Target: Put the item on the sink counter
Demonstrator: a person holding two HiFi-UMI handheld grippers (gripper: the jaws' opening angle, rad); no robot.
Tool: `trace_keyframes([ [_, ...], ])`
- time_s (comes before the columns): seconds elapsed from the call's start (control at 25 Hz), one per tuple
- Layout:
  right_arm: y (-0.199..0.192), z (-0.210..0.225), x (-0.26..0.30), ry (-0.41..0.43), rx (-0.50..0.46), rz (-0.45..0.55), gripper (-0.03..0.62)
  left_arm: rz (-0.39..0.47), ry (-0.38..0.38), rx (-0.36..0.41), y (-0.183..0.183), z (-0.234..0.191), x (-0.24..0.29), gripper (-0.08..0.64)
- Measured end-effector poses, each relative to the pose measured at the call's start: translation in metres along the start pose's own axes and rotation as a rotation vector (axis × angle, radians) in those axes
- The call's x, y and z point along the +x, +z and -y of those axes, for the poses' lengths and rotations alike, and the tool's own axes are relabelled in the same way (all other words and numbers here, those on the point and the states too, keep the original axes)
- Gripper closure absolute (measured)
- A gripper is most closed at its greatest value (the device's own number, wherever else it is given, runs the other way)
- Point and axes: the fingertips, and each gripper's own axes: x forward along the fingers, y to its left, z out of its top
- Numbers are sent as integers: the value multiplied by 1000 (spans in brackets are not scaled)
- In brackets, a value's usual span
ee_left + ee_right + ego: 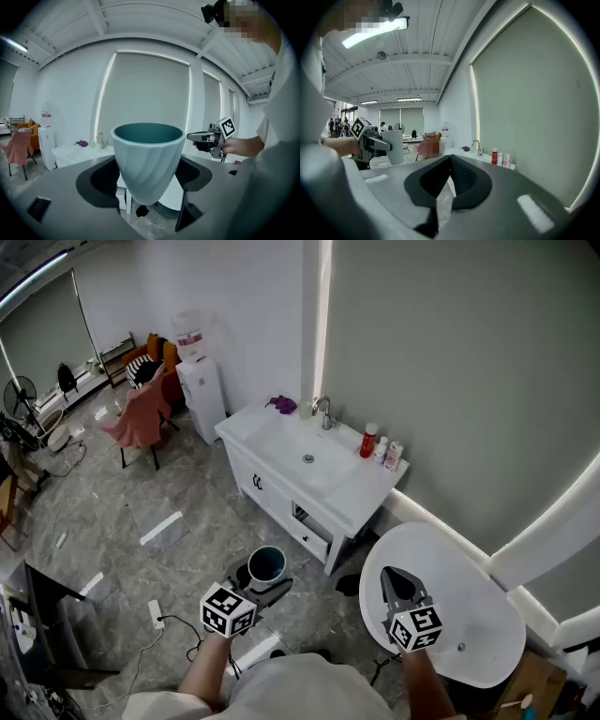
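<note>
Both forearms reach forward from the body, side by side, each gripper tipped a little below level and aimed toward the sink counter. The left gripper has its jaws spread wide and clamped on a pale blue cup, one pad against each side of its ribbed wall. The cup stands upright with its mouth up, held in the air over the floor and short of the counter's front. The right gripper has its jaws together with nothing between them; in the head view it hangs over a round white table. On the counter, a tap stands behind the basin and a few bottles at the wall end
</note>
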Motion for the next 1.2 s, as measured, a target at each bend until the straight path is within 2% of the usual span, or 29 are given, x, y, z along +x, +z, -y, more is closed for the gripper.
trace_keyframes([
  [0.68,-12,25,-3,-17,26,-16,581,-14,24,-13,-8,10,17,193],
  [1.2,-19,46,-4,60,-40,-35,581,-5,67,-15,-10,36,40,193],
])
